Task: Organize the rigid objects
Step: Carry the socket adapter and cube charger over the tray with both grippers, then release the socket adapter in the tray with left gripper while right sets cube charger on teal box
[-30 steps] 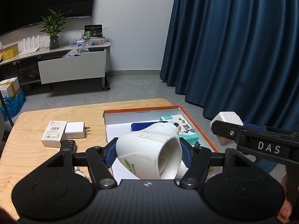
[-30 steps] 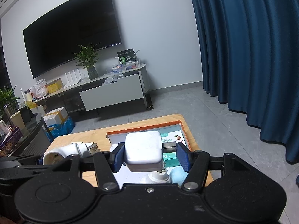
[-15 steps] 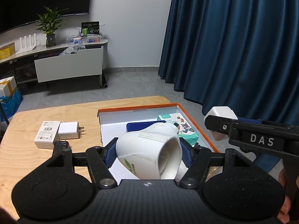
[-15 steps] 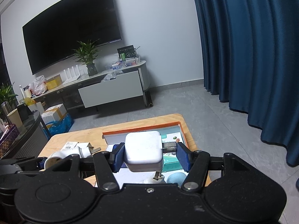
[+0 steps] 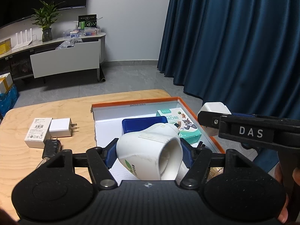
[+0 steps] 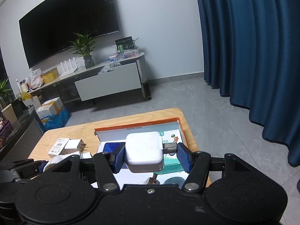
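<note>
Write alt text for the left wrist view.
The left gripper clamps a white socket adapter above an orange-edged box on a wooden table. A white charger and small carton lie left; the right gripper holds another charger.

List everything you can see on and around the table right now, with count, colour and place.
table: 1, light wood, under everything
box: 1, orange rim, white inside, right part of table
tray: 1, blue, inside box
carton: 1, teal and white, inside box at right
small box: 1, white, on table left of box
charger: 1, white, beside small box, prongs toward the box
curtain: 1, dark blue, right
TV: 1, black, on wall
plant: 1, green, on sideboard
left gripper: shut on white plug adapter
right gripper: shut on white power brick
</note>
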`<action>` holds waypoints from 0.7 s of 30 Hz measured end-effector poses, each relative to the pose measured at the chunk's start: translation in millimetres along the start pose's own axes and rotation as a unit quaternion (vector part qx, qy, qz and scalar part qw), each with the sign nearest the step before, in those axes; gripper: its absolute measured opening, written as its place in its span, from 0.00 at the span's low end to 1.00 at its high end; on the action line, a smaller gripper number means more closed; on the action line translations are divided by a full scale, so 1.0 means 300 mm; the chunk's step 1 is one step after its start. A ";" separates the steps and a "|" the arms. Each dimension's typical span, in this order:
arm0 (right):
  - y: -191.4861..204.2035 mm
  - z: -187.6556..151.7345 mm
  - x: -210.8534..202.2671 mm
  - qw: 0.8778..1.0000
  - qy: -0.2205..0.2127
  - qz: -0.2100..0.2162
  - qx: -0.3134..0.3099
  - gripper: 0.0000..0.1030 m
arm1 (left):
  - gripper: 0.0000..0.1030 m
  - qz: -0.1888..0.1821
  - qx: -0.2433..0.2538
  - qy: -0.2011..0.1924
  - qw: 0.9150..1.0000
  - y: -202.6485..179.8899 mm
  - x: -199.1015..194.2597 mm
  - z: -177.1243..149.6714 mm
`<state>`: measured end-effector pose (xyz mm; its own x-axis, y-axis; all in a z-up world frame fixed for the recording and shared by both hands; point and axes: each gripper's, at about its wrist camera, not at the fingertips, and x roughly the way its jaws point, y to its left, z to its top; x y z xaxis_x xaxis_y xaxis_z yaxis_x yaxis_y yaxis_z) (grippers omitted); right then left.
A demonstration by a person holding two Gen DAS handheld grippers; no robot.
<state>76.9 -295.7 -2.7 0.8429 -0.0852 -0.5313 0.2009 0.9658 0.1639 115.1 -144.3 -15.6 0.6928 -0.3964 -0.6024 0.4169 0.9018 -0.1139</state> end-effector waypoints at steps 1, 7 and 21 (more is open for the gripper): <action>-0.002 0.002 0.007 1.000 0.001 0.000 0.000 0.69 | 0.65 0.000 0.000 0.002 1.000 -0.001 0.006 0.000; -0.006 0.010 0.049 1.000 0.009 -0.003 -0.004 0.69 | 0.65 -0.002 0.001 0.006 1.000 -0.005 0.039 0.004; -0.018 0.057 0.157 1.000 0.022 -0.004 -0.007 0.69 | 0.65 -0.004 -0.002 0.020 1.000 -0.008 0.106 0.010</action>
<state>124.2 -309.0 -14.4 0.8180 -0.0817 -0.5693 0.1996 0.9686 0.1479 137.9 -159.6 -32.0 0.6658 -0.3958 -0.6325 0.4197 0.8995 -0.1211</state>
